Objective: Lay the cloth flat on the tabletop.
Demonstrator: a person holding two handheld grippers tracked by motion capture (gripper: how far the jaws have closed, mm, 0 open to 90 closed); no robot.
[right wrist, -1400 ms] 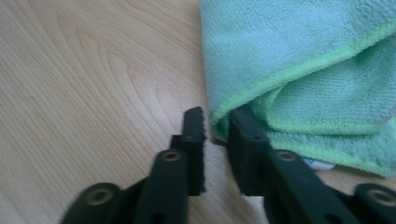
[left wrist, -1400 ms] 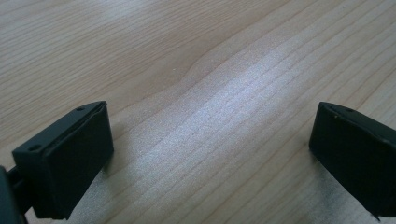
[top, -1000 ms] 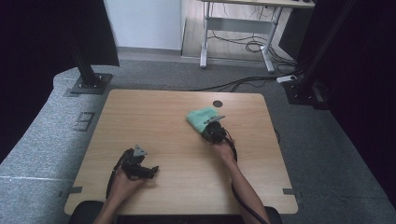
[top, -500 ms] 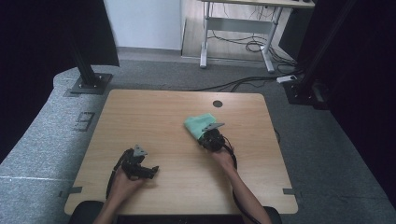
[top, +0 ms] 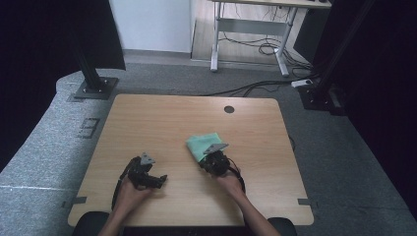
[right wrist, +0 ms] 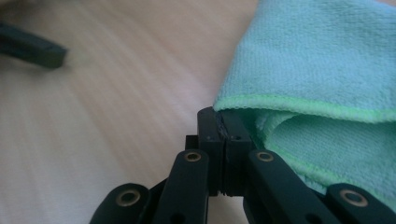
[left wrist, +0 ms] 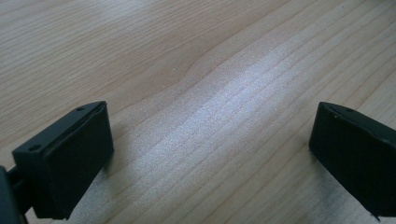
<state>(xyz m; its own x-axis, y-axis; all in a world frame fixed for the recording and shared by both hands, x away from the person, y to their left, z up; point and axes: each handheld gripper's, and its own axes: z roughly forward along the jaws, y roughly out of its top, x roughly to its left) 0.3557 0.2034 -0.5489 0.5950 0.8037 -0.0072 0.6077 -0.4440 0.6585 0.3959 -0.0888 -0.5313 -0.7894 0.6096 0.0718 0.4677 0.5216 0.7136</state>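
green cloth folded, lying on wooden table a little right of centre, nearer the person's edge than the far edge. long axis on a diagonal in the high view: far end toward the upper right, near end toward the lower left corner beside the right gripper. far edge roughly parallel to the table's far side, slightly tilted. in the right gripper view, cloth seen doubled over, top layer's hemmed edge running across above the jaws, lower layer opening beneath it to the right.

right gripper jaws pressed fully together, pinching the hemmed corner of the cloth at the very tips; only a thin edge of fabric between the pads. grey plate visible on top of it in the high view, hand just behind, forearm entering from the bottom.

left gripper resting low over bare table left of centre, well apart from the cloth. left gripper jaws wide open, nothing but wood grain between them.

dark hole in tabletop near far edge.
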